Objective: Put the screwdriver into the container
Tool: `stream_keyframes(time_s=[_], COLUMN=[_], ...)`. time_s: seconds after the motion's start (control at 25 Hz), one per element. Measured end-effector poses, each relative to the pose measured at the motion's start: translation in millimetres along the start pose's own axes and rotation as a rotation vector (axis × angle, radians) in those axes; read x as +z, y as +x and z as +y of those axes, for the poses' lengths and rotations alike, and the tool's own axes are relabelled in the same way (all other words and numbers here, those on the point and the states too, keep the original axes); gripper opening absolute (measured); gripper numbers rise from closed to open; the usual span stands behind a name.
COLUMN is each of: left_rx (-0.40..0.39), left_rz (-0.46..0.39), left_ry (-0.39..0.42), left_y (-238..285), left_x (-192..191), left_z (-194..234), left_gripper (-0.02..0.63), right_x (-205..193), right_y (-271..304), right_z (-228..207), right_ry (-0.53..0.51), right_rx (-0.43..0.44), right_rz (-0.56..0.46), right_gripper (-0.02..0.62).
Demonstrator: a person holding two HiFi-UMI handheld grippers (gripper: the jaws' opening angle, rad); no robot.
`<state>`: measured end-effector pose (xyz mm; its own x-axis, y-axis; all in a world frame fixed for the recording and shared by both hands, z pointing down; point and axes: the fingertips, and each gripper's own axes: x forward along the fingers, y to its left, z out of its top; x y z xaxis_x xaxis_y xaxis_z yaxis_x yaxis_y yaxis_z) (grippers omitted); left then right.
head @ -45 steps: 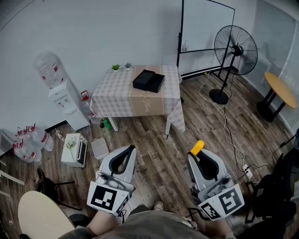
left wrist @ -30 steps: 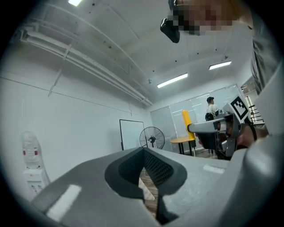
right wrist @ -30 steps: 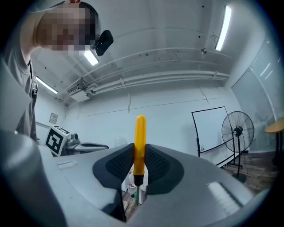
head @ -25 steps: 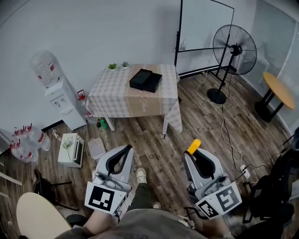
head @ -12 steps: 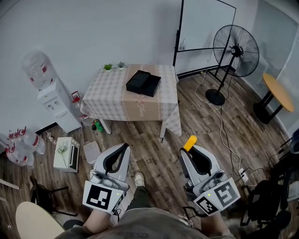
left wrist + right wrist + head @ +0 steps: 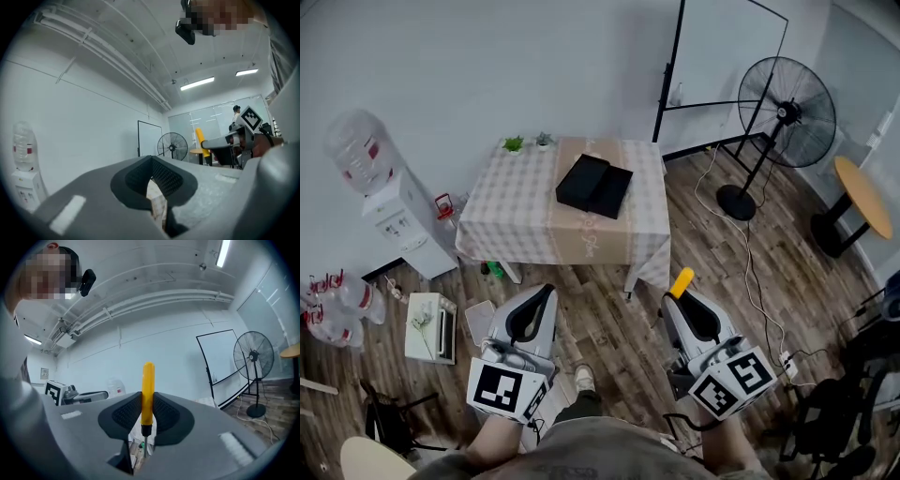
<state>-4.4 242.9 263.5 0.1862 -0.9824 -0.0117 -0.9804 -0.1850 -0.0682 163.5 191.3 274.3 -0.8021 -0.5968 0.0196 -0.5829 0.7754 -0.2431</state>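
**A:** What has changed since the earlier frames?

**B:** The counter [image 6: 516, 220], draped in a checked cloth, has drawn closer in the head view. Both grippers are now held just short of its near edge, above the wooden floor [image 6: 609, 309].

**A:** State of the jaws?

**B:** The right gripper [image 6: 147, 405] is clenched on the screwdriver [image 6: 148, 390]. Its pads grip the lower part of the yellow handle, the rest of the handle stands out past the jaw tips toward the counter, and the thin metal shaft points back into the gripper body. The left gripper [image 6: 152, 180] has its jaws drawn together with nothing held. Only a narrow slit remains between them, and the checked cloth shows through it.

**A:** And the container?

**B:** The container [image 6: 593, 186] is a black box resting near the middle of the counter, well apart from the screwdriver. Two small potted plants [image 6: 528, 142] stand at the counter's far edge.

**A:** Surroundings?

**B:** A water dispenser [image 6: 389, 211] stands to the left of the counter. A whiteboard [image 6: 727, 56] and a pedestal fan [image 6: 787, 112] stand to its right.
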Motion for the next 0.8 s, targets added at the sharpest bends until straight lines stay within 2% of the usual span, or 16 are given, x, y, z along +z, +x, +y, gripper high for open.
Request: stream_keyframes(time_s=[0.16, 0.4, 0.8], left_rx=[-0.023, 0.005, -0.024], left_rz=[0.040, 0.074, 0.096], left_ry=[0.013, 0.024, 0.017], left_y=[35.7, 70.9, 130.6], left_x=[-12.4, -31.6, -49.0], left_z=[41.8, 102.7, 140.0], left_gripper=[0.000, 0.002, 0.001], right_x=[-3.0, -9.3, -26.8], right_y=[58.0, 124.1, 192.5], right_z=[-20.2, -50.5, -92.1], right_ry=[0.042, 0.079, 0.110], right_rx=[-0.017, -0.050, -0.079], right_rz=[0.025, 0.029, 0.074], right_gripper=[0.101, 0.101, 0.101])
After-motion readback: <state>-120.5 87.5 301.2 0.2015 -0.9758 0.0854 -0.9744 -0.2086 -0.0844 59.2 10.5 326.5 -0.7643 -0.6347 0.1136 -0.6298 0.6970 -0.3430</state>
